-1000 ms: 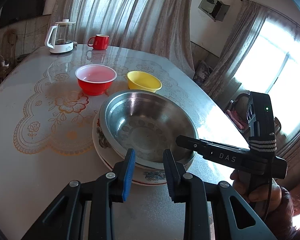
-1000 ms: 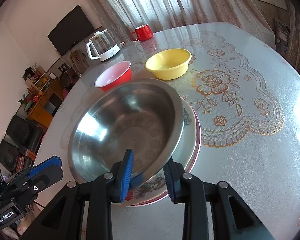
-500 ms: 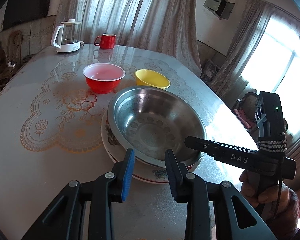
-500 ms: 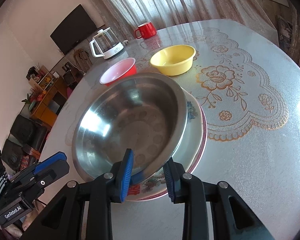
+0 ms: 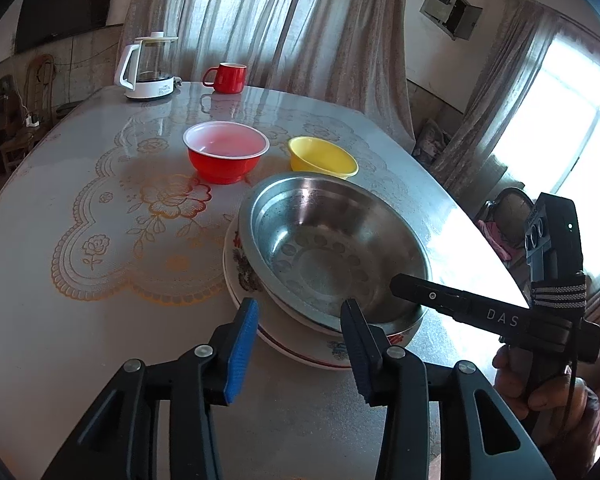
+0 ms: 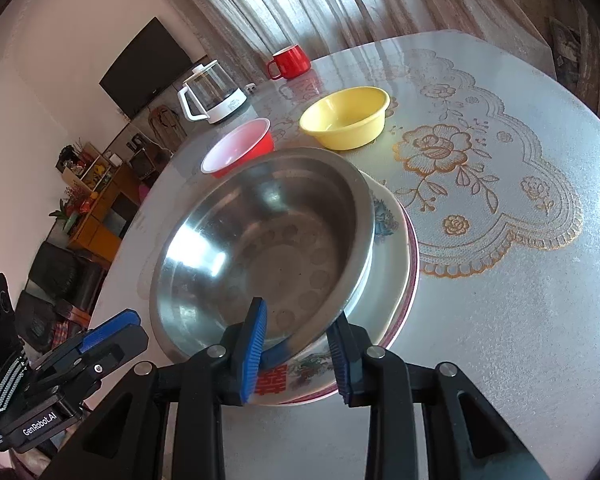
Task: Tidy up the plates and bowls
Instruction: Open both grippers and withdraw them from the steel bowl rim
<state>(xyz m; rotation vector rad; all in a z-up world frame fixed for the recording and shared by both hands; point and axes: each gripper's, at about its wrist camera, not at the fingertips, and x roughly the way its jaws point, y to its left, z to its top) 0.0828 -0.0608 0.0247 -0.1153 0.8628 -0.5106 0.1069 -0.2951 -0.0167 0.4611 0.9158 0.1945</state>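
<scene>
**Steel bowl on the plate, right gripper clamped on its rim**

The right gripper [image 6: 296, 344] is clamped on the near rim of the steel bowl [image 6: 260, 240], one pad inside, one outside. The bowl sits empty and tilted in a floral plate [image 6: 392, 240], leaning toward 9 o'clock. The left gripper [image 5: 296, 344] hangs just short of the plate's near edge; its jaws have just been opening and stand apart with nothing between them.

Beyond the plate, at 11 o'clock in the left view, stands a red bowl [image 5: 225, 152], and at 12 a yellow bowl [image 5: 322, 159]; both look empty and stand close to the steel bowl. The table [image 5: 60, 320] is bare to the left, over the flower-patterned cloth, with its edge near on the right. Far back stand a kettle [image 5: 148, 68] and a red mug [image 5: 227, 77].
</scene>
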